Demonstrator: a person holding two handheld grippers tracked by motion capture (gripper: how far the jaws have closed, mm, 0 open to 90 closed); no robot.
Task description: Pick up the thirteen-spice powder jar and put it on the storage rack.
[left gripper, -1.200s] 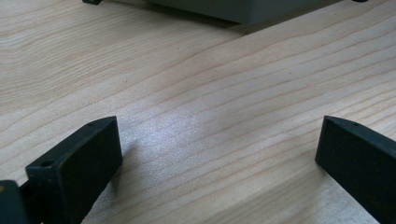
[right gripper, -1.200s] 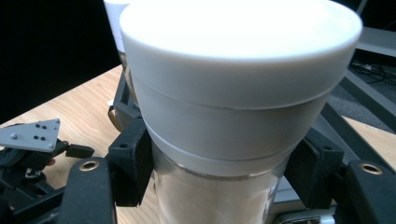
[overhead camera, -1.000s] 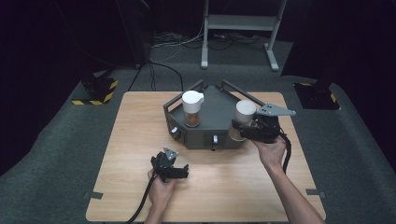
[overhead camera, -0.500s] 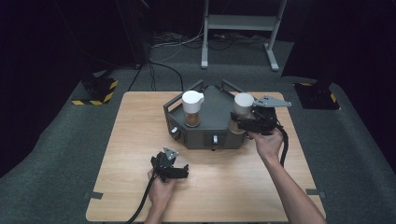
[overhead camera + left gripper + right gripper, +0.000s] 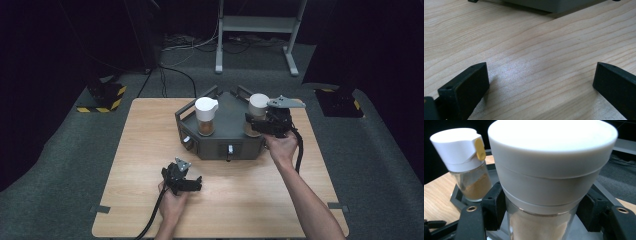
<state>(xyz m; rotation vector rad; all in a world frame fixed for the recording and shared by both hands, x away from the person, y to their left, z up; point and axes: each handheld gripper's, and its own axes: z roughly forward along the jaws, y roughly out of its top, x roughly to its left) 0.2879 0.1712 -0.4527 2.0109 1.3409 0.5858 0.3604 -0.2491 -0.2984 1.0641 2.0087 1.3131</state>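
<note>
A grey metal rack (image 5: 220, 142) stands at the middle of the wooden table (image 5: 145, 150). On its right side is a glass spice jar with a round white cap (image 5: 258, 104), and my right gripper (image 5: 255, 123) is shut on its glass body. In the right gripper view the jar (image 5: 549, 170) is very close, with a black jaw on each side of the glass, and my right gripper (image 5: 541, 216) clamps it just below the cap. A second jar (image 5: 206, 116) with a white flip cap and brown powder stands on the rack's left side (image 5: 465, 162). My left gripper (image 5: 189, 183) rests on the table near the front, open and holding nothing (image 5: 539, 80).
The rack has raised bar handles at its back corners (image 5: 197, 102). Bare wood (image 5: 529, 50) lies in front of the left gripper, and the rack's base edge (image 5: 554, 3) is just beyond. Dark floor with cables and a metal stand (image 5: 255, 30) surrounds the table.
My right gripper has carried the round-capped jar away from the person, toward the rack's back, and slightly left. The left gripper has stayed put.
</note>
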